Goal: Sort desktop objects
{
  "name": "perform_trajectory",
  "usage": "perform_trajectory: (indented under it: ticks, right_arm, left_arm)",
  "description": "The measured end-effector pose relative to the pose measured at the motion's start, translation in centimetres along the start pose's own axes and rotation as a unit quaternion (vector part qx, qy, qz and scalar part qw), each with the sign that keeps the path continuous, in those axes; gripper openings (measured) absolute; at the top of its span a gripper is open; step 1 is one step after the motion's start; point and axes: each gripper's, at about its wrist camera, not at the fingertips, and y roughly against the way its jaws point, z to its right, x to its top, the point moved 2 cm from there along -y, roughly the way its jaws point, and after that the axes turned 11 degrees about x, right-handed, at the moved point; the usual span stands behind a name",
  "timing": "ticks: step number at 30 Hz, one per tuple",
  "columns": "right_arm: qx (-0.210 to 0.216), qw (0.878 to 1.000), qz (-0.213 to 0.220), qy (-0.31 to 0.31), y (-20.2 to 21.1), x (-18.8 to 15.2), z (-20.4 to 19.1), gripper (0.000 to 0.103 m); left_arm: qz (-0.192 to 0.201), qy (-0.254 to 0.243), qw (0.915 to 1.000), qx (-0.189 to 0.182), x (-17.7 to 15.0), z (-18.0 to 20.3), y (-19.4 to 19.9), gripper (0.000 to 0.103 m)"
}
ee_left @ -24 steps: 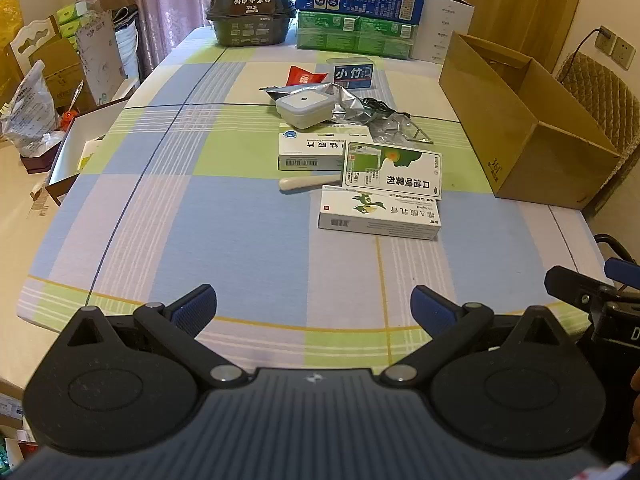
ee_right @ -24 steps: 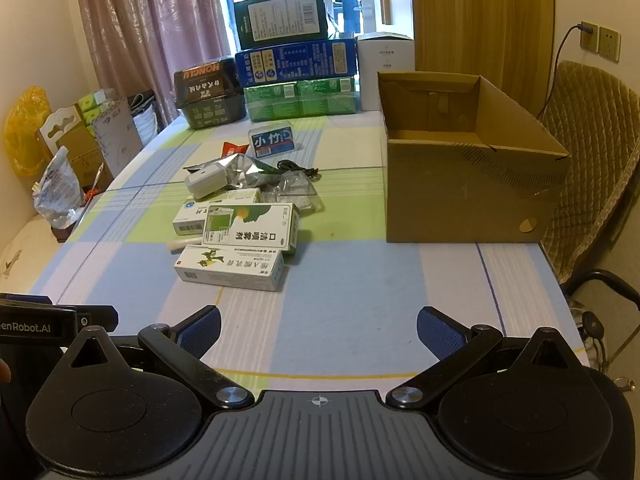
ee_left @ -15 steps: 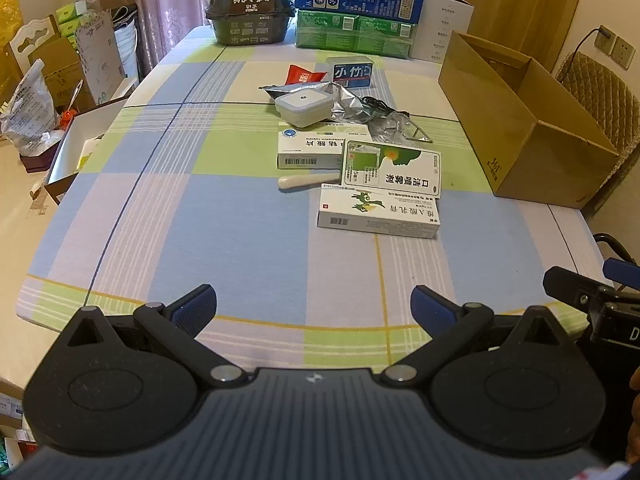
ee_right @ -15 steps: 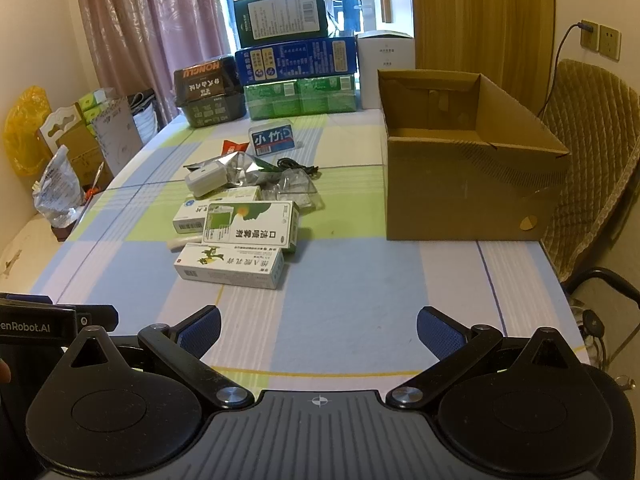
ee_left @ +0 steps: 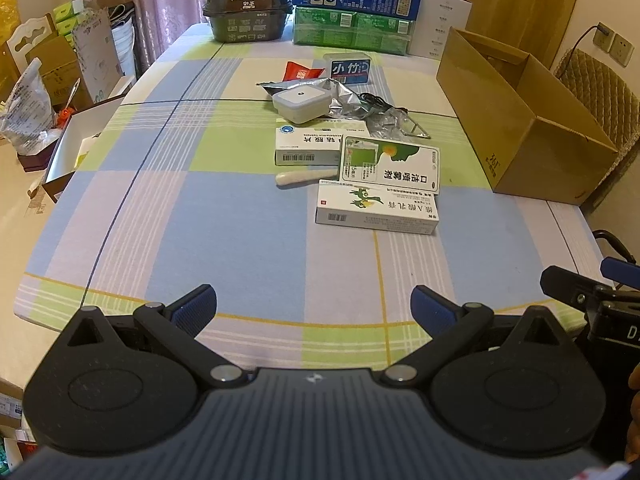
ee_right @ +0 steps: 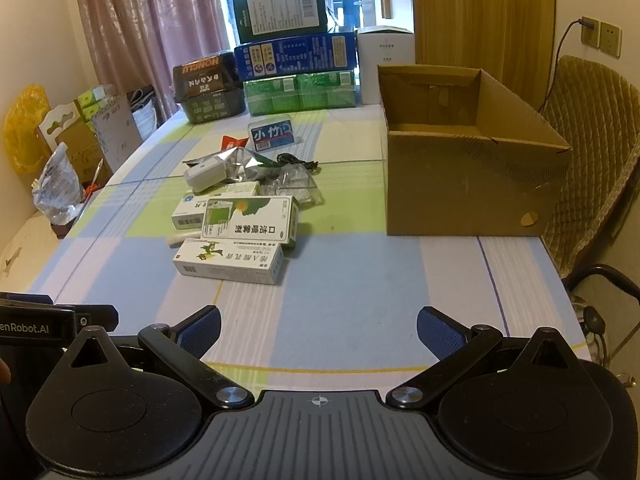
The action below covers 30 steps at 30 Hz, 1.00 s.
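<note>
Both grippers, left gripper (ee_left: 314,305) and right gripper (ee_right: 319,327), are hovering with fingers spread wide, empty. The nearest medicine box (ee_left: 376,208) is lying flat, long axis running left-right across the tabletop (ee_left: 224,216).

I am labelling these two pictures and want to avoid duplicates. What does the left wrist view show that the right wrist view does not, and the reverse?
Only the left wrist view shows the open white box beside the table's left edge, and the right gripper's body at its right edge.

Only the right wrist view shows the inside of the cardboard box, which looks empty, the dark green box topping the far stack, and the whole quilted chair.

Both show the checked tablecloth, the three medicine boxes, the white charger and open jaws.
</note>
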Motion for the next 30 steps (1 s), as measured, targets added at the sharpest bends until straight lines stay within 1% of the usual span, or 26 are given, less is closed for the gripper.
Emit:
perform_trajectory:
  ticks: [3, 9, 10, 13, 16, 18, 20, 21, 24, 26, 28, 30]
  right_arm:
    - [0.0, 1.0, -0.001, 0.0, -0.1, 0.0, 0.1, 0.101]
    - [-0.001, 1.0, -0.005, -0.001, -0.1, -0.1, 0.3, 0.101]
    - [-0.001, 1.0, -0.006, -0.001, -0.2, -0.1, 0.4, 0.101]
    - [0.0, 1.0, -0.008, 0.0, -0.3, -0.1, 0.4, 0.101]
    - [0.0, 1.0, -0.01, 0.001, -0.4, -0.1, 0.5, 0.101]
    - [0.0, 1.0, -0.012, 0.002, -0.4, -0.1, 0.7, 0.101]
    - [0.0, 1.0, -0.013, 0.005, -0.6, 0.1, 1.0, 0.101]
    - [0.0, 1.0, -0.013, 0.007, -0.7, 0.2, 1.1, 0.101]
    - [0.011, 1.0, -0.007, 0.019, -0.8, 0.6, 1.2, 0.101]
    - [0.022, 0.999, -0.002, 0.036, -0.9, 1.1, 1.2, 0.101]
    - [0.032, 0.998, 0.0, 0.06, -1.2, 1.7, 1.0, 0.101]
    - [0.039, 0.995, 0.0, 0.092, -1.7, 2.4, 0.8, 0.101]
  left_arm:
    - [0.012, -0.006, 0.9999, -0.008, 0.0, 0.0, 0.0, 0.102]
    - [0.013, -0.03, 0.9992, -0.021, 0.1, 0.2, 0.0, 0.102]
    - [0.019, -0.033, 0.999, -0.022, 0.2, 0.3, -0.1, 0.102]
    - [-0.003, -0.046, 0.9986, -0.028, 0.2, 0.4, -0.4, 0.102]
    - [0.0, -0.058, 0.997, -0.051, 0.3, 0.3, -0.5, 0.102]
    - [0.015, -0.065, 0.9958, -0.062, 0.6, 0.2, -0.4, 0.102]
    - [0.036, -0.084, 0.9937, -0.066, 1.0, 0.3, -0.4, 0.102]
    - [0.049, -0.099, 0.992, -0.061, 1.4, 0.4, -0.4, 0.102]
    - [0.071, -0.131, 0.9864, -0.07, 2.4, 0.4, -0.5, 0.102]
    - [0.08, -0.161, 0.9808, -0.075, 3.1, 0.6, -0.8, 0.102]
    - [0.081, -0.195, 0.9729, -0.094, 3.9, 0.7, -1.2, 0.102]
    - [0.084, -0.232, 0.9623, -0.115, 4.5, 1.1, -1.6, 0.102]
